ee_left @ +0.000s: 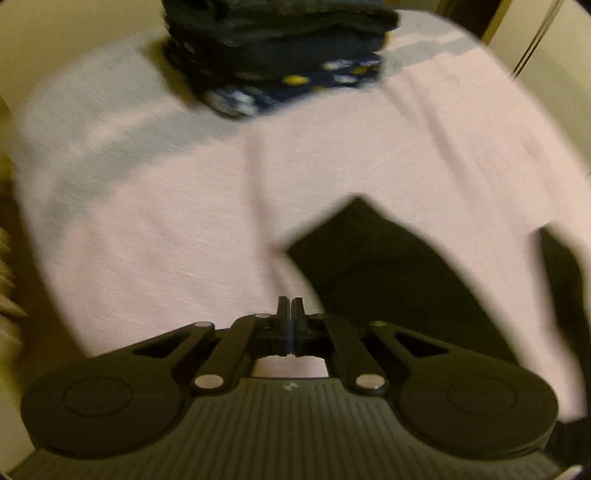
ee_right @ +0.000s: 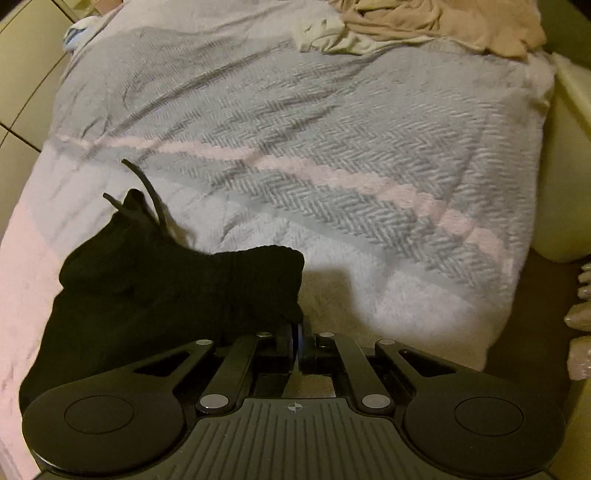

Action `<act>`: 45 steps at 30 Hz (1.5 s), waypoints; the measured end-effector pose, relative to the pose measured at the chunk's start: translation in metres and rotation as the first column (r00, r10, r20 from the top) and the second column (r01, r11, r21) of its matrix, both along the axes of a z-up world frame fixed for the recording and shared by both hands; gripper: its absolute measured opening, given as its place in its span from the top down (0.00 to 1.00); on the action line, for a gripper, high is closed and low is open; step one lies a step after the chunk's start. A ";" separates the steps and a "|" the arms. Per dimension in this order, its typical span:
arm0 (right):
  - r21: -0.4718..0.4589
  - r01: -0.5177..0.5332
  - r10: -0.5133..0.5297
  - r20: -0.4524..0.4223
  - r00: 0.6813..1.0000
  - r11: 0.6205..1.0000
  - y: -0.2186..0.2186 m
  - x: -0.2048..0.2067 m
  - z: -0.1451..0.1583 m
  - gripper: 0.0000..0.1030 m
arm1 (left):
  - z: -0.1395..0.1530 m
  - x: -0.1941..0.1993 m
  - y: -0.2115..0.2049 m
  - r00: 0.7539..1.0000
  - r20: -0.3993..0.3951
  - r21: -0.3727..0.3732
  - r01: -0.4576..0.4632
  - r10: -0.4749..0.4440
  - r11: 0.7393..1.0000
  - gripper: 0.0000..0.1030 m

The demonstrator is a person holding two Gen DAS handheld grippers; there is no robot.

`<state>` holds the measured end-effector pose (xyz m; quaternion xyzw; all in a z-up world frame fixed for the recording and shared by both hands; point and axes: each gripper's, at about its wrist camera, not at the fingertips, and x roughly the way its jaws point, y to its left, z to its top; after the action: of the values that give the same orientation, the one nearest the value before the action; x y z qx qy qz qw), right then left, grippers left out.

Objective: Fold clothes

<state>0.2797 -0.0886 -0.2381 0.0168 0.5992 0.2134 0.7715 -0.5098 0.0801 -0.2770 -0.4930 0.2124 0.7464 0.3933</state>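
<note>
A black garment with a drawstring (ee_right: 147, 291) lies on the pink and grey blanket (ee_right: 332, 166), bunched at the near left edge. My right gripper (ee_right: 298, 325) is shut on the garment's ribbed waistband. In the left wrist view the same black garment (ee_left: 388, 280) spreads to the right of my left gripper (ee_left: 290, 301), whose jaws are shut with nothing visibly between them, just over the blanket (ee_left: 166, 221). This view is blurred by motion.
A stack of folded dark clothes (ee_left: 280, 55), the lowest one navy with a print, sits at the far end of the bed. A heap of beige and cream clothes (ee_right: 424, 26) lies at the far side. Bare toes (ee_right: 580, 314) show at the right edge.
</note>
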 end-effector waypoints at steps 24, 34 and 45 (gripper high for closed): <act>-0.191 -0.323 0.354 0.159 0.922 0.927 0.165 -0.035 -0.007 0.58 | 0.002 0.264 0.137 0.713 0.001 0.121 0.696 -0.701 0.708 0.66; -0.131 -0.316 0.325 0.058 0.944 0.940 0.188 -0.013 -0.029 0.58 | -0.060 0.342 0.203 0.639 -0.138 0.041 0.767 -0.756 0.641 0.61; -0.160 -0.265 0.271 0.015 0.963 0.951 0.190 -0.011 -0.047 0.58 | -0.011 0.315 0.240 0.594 -0.491 0.033 0.744 -0.638 0.667 0.99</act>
<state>0.2686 0.1013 -0.2849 -0.1291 0.5967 0.2686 0.7451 -0.1944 0.3201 -0.2876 -0.1388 0.3808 0.6430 0.6498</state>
